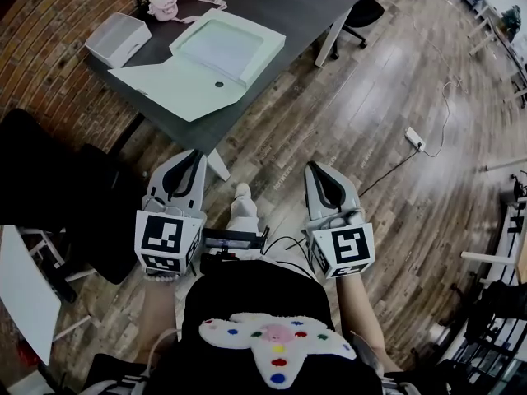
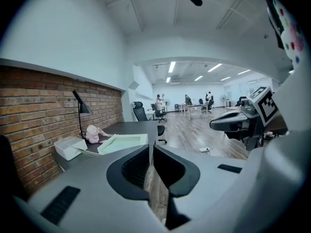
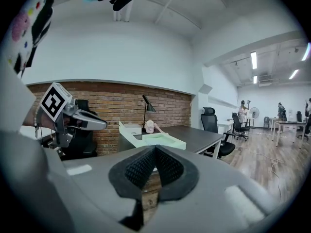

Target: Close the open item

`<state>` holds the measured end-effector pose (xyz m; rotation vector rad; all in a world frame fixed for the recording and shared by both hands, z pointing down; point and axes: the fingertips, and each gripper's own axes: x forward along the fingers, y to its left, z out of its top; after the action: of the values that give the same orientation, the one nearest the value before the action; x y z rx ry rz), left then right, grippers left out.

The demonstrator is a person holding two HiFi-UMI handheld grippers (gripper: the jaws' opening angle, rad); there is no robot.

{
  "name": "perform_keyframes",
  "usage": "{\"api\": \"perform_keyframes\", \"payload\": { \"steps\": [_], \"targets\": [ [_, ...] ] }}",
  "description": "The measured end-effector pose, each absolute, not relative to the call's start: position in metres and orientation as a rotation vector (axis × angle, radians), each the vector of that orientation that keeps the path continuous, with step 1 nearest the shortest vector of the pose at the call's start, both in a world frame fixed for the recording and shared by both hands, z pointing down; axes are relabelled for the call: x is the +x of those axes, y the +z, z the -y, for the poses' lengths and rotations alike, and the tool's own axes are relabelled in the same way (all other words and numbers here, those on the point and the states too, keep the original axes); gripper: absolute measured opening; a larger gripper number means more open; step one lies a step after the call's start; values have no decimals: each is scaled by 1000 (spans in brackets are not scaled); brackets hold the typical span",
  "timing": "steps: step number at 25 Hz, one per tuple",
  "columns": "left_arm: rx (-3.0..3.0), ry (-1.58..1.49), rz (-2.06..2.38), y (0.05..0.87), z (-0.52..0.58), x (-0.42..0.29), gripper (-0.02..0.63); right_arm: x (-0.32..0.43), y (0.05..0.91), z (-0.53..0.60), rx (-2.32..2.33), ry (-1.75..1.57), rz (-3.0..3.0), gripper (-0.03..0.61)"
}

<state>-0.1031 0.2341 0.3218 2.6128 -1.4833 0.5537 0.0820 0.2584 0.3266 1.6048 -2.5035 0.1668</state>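
**Both tools shut and empty, open box well ahead**

Head view: the pale green box (image 1: 226, 44) lies open on the dark surface (image 1: 305, 6), near its front corner and well apart from both tools; its shallow tray sits on the far side, and its wide lid flap (image 1: 177, 89) is spread flat towards the person, with one corner at the surface's edge; a small dark dot on the flap may be a clasp. The left hand-held gripper (image 1: 193, 156) and the right hand-held gripper (image 1: 319, 171) hang over the wooden floor (image 1: 370, 97), each with its jaws pressed together on nothing. A white box (image 1: 119, 39) and a pink item (image 1: 165, 2) stand near the open box; a sweeping lift of the flap could knock either one.

Left gripper view: the jaws meet with nothing between them; the green box (image 2: 124, 142) shows beyond them, thin-walled and probably light. The flap looks like flat card, so jaws this tight would likely have to open first or slide under it; a push could instead shove the whole box across the surface or off its corner.

Right gripper view: these jaws are also together and empty; the box (image 3: 163, 140) lies ahead of the tips. If the flap is lifted at one side only, it may twist and come down crooked, so the lid fails to seat on the tray.
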Motion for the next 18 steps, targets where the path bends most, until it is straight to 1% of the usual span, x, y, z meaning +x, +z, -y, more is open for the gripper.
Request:
{"api": "perform_keyframes", "payload": {
  "steps": [1, 2, 3, 6, 8, 14, 18],
  "targets": [
    [2592, 559, 1487, 325, -230, -106, 11, 82, 328, -254, 1595, 166, 2504, 8],
    [2572, 565, 1487, 330, -226, -108, 29, 81, 330, -250, 1585, 166, 2505, 8],
    [2550, 569, 1483, 335, -222, -110, 65, 80, 330, -246, 1577, 166, 2508, 8],
    [2458, 533, 1466, 351, -208, -118, 145, 75, 330, -232, 1562, 171, 2522, 8],
    [2386, 506, 1474, 363, -198, -127, 180, 71, 333, -224, 1552, 184, 2523, 8],
    [2251, 446, 1496, 385, -164, -138, 232, 70, 342, -200, 1536, 215, 2505, 8],
    [2203, 412, 1486, 396, -145, -137, 244, 72, 348, -184, 1536, 220, 2487, 8]
  ]
}}
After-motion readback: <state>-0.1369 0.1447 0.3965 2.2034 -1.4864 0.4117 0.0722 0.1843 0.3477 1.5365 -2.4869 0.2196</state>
